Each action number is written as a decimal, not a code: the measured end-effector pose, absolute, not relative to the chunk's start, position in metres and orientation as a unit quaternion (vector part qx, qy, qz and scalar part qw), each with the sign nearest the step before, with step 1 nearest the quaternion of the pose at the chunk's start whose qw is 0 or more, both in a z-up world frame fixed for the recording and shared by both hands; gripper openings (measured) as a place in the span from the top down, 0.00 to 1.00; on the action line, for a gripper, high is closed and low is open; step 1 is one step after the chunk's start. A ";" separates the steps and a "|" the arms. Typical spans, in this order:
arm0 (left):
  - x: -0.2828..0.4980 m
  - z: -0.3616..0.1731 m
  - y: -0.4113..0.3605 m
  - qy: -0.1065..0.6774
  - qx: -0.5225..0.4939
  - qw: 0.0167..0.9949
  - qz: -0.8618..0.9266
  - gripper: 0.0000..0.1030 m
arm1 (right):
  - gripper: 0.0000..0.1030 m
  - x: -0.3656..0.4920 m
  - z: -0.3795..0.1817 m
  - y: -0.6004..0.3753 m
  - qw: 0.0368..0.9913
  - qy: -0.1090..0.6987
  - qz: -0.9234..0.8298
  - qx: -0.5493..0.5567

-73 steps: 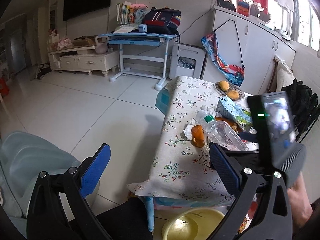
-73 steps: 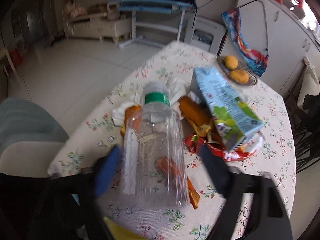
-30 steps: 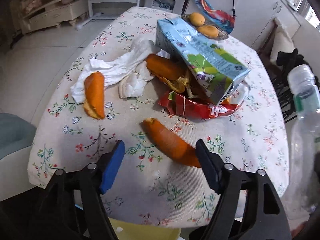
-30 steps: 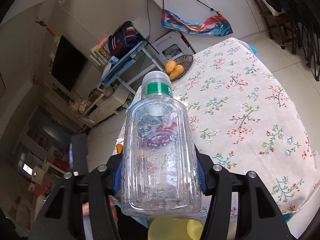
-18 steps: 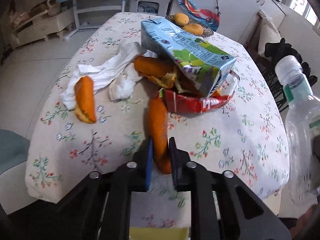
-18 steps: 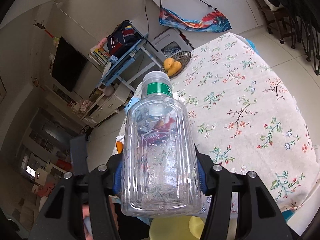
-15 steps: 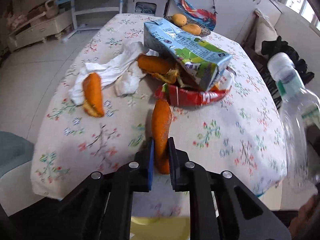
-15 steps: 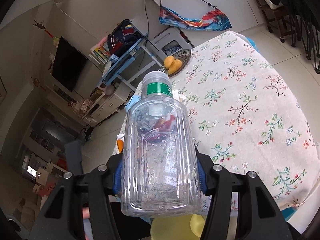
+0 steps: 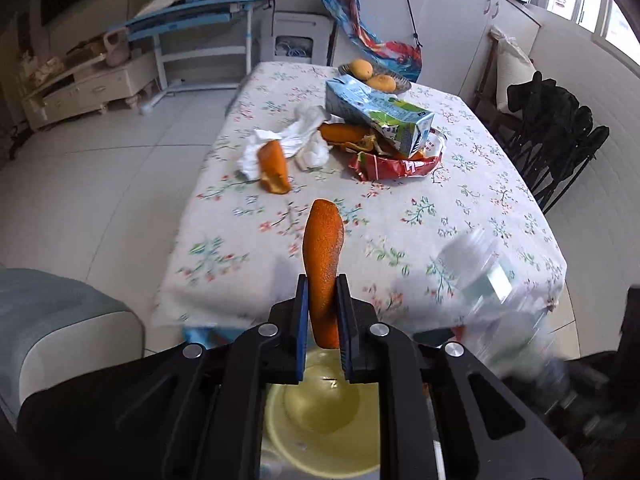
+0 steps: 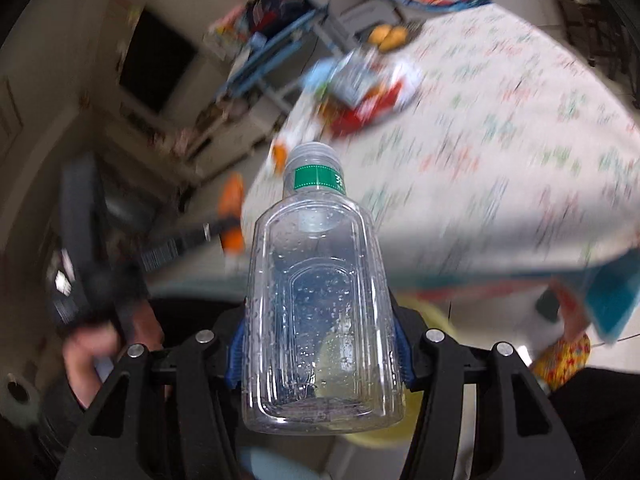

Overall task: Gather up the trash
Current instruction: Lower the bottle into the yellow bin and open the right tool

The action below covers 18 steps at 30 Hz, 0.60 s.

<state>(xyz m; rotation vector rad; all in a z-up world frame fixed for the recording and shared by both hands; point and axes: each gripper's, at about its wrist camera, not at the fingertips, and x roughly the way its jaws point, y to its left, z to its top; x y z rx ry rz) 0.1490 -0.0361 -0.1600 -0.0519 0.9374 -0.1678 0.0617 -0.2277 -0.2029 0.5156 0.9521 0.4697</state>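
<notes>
My left gripper (image 9: 322,292) is shut on a long orange peel (image 9: 323,256), held off the table's near edge and above a yellow bin (image 9: 320,424) on the floor. My right gripper (image 10: 318,344) is shut on a clear plastic bottle (image 10: 318,292) with a green neck band; the same bottle (image 9: 480,276), blurred, shows at lower right in the left wrist view. On the floral tablecloth (image 9: 460,216) remain another peel (image 9: 273,166), crumpled white tissues (image 9: 304,140), a carton (image 9: 380,114) and a red snack wrapper (image 9: 394,166).
A dish of yellow fruit (image 9: 374,74) sits at the table's far end. A grey-cushioned seat (image 9: 60,328) is at lower left, a dark chair with clothes (image 9: 556,136) at right. A blue desk (image 9: 192,20) and white cabinets stand behind.
The left gripper closed on the peel lying near the table edge and lifted it back off the table over the bin. The right gripper swung the bottle down and toward the bin.
</notes>
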 end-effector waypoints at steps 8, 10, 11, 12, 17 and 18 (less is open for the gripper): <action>0.109 -0.141 -0.023 0.422 -0.006 0.903 -0.084 0.88 | 0.46 0.051 -0.244 -0.164 0.800 0.535 0.241 0.125; 0.101 -0.138 -0.023 0.417 -0.002 0.905 -0.086 0.88 | 0.46 0.050 -0.257 -0.158 0.794 0.550 0.237 0.107; 0.098 -0.137 -0.022 0.415 0.000 0.906 -0.086 0.88 | 0.46 0.052 -0.263 -0.152 0.788 0.560 0.237 0.094; 0.096 -0.137 -0.021 0.413 0.001 0.907 -0.086 0.88 | 0.46 0.053 -0.267 -0.150 0.786 0.564 0.236 0.088; 0.091 -0.135 -0.017 0.410 0.000 0.908 -0.085 0.88 | 0.45 0.057 -0.281 -0.146 0.776 0.584 0.224 0.083; 0.090 -0.135 -0.016 0.409 -0.001 0.908 -0.086 0.88 | 0.45 0.057 -0.281 -0.147 0.776 0.584 0.222 0.083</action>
